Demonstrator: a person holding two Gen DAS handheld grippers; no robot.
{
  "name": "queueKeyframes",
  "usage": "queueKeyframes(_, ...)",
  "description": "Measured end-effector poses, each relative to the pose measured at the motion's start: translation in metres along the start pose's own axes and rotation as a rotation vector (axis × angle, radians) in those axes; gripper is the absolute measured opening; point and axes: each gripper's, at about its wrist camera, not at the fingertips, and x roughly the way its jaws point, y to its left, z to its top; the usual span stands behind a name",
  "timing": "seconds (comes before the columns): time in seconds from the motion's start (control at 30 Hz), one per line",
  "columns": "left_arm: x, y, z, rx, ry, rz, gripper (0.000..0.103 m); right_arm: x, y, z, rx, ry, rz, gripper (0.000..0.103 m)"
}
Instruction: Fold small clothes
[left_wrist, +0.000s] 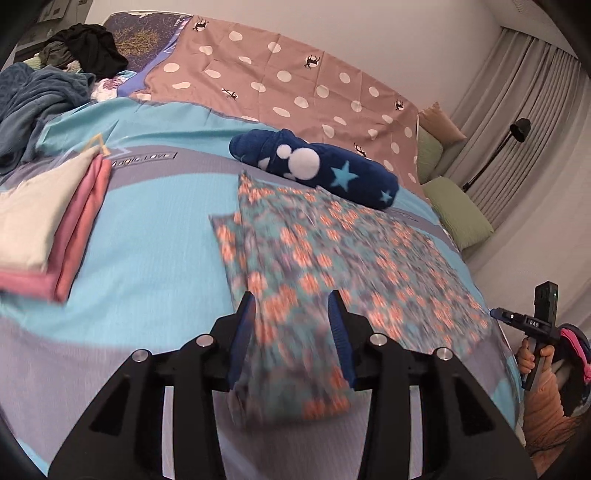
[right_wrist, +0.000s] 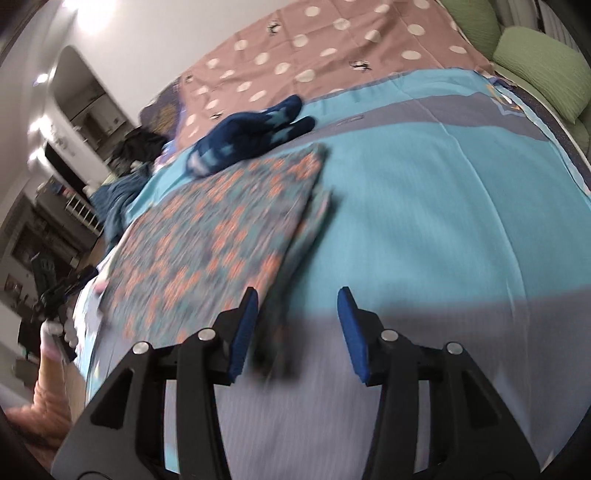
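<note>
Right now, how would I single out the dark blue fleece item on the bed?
Start from the bed's turquoise and grey cover, near where the brown polka-dot sheet begins. The dark blue fleece garment lies there, against the far edge of the flat floral cloth. Only it is plush navy with light blue stars and white round spots.

Folded cloth (left_wrist: 332, 258): teal with orange flowers; rolled garment (left_wrist: 314, 166): navy, pale-blue stars, white dots; bedsheet (left_wrist: 155, 240): turquoise and grey; far cover (left_wrist: 295, 74): dusty pink, white spots; stacked cloths (left_wrist: 48, 221): cream, pink; pillows (left_wrist: 458, 214): green.
</note>
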Motion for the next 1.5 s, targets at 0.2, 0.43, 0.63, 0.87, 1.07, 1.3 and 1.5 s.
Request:
queueKeyframes(0.2,-0.012,-0.01,-0.042,-0.005,0.027,0.041,0.057,0.005,0.026,-0.028,-0.095,0.02,0.013,0.056)
queueKeyframes(0.43,0.015,0.01,-0.058,0.022,0.074,0.257,0.056,0.025,-0.019,-0.031,0.043,0.073,0.018,0.007)
queueKeyframes(0.63,-0.018,0.015,-0.067,-0.113,0.068,0.138,0.056,-0.01,-0.022,-0.05,0.132,0.051,0.035,0.019)
queueKeyframes(0.87,0.001,0.018,-0.078,-0.346,0.059,-0.104,0.062,0.027,-0.004,-0.046,0.294,0.102,0.191,0.076)
queueKeyframes(1.07,0.028,0.033,-0.064,-0.47,-0.038,-0.169,0.01,0.057,-0.002,-0.017,0.409,0.028,0.16,0.054)
queueKeyframes(1.3,-0.006,0.012,-0.057,-0.427,-0.121,-0.208,0.004,0.021,0.008,-0.008,0.39,0.016,0.245,0.009)
queueKeyframes(1.5,-0.086,-0.01,-0.087,-0.34,-0.157,-0.21,0.0,-0.015,0.02,-0.045,0.322,0.063,0.21,0.009)
